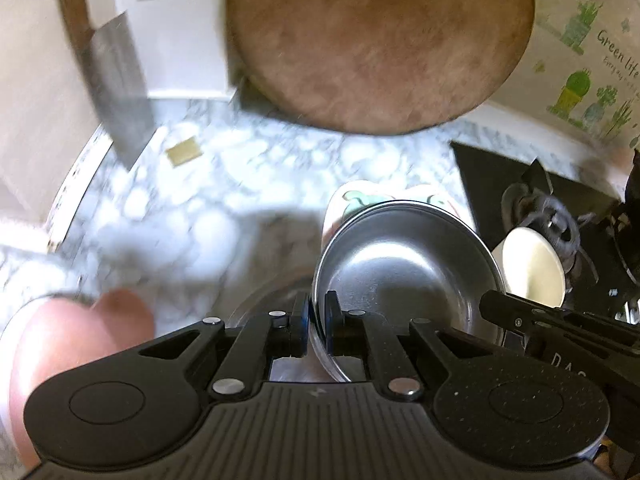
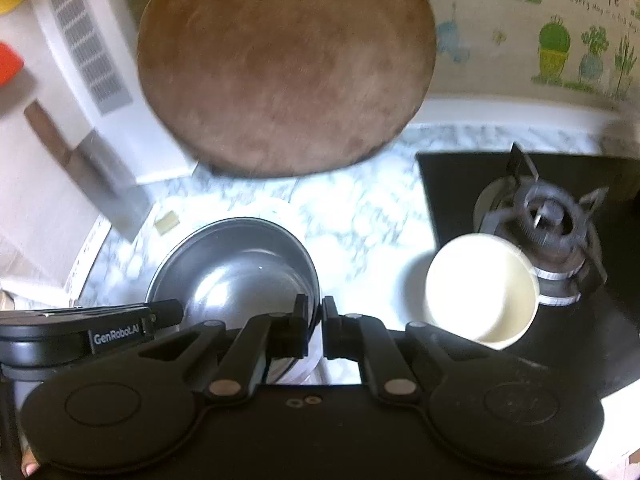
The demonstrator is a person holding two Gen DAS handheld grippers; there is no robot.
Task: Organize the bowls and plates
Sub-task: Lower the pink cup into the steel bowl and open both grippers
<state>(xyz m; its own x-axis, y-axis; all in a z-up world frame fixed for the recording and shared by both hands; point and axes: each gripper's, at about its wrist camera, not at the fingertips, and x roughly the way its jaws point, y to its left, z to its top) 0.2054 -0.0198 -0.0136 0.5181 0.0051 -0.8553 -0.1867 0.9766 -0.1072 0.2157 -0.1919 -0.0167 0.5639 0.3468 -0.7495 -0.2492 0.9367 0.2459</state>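
Both tools clamp steel bowl [image 1: 404, 264] rim, marble counter [image 1: 240, 184].

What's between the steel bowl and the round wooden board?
In the right wrist view, mostly bare marble counter separates the steel bowl from the wooden board.

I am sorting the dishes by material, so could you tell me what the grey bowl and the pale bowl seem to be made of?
Grey bowl: apparently stainless steel, judging by its brushed sheen and bright reflections. Pale bowl: cream and smooth with a soft gloss, probably ceramic or melamine.
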